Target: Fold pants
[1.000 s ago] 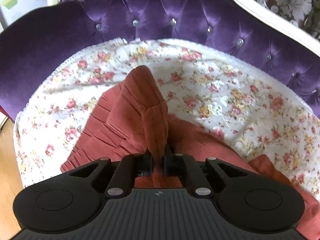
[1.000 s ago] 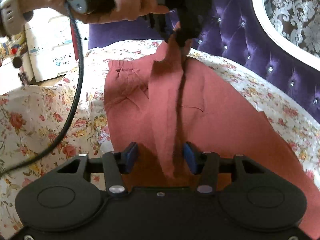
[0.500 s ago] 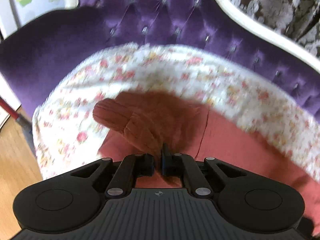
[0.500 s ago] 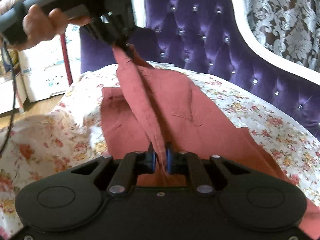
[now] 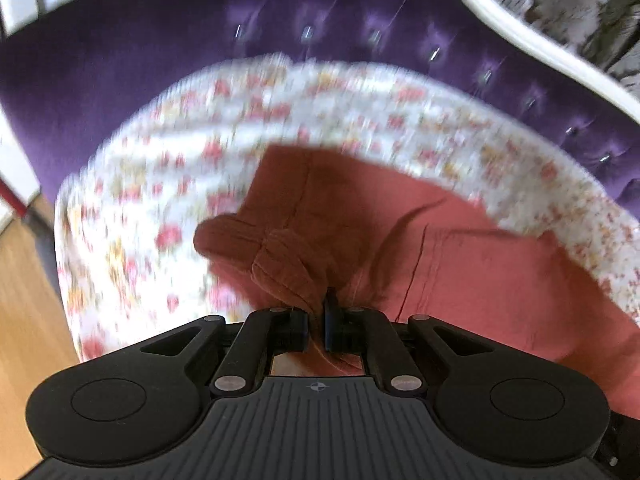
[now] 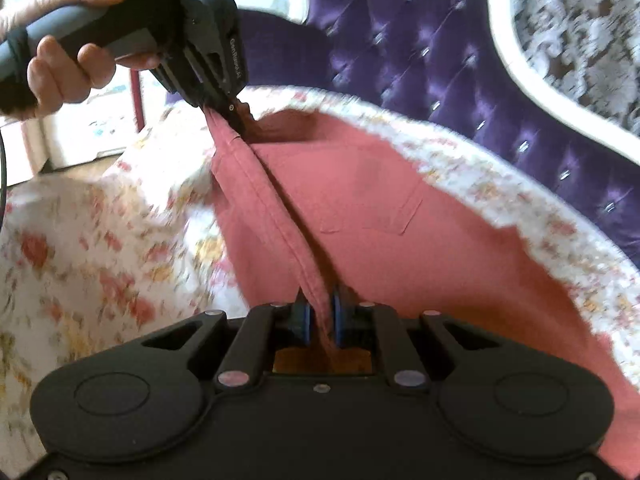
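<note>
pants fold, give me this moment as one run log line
left gripper: shut on pants | right gripper: shut on pants | rust-red cotton pants: edge taut between grippers, rest on floral quilt | purple tufted headboard behind

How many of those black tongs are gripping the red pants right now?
2. The left tongs pinch the pants at the far end of a raised edge; the right tongs clamp its near end.

Pants (image 6: pixel 360 200) on bedspread (image 6: pixel 100 240); headboard (image 6: pixel 460 60) behind.
</note>
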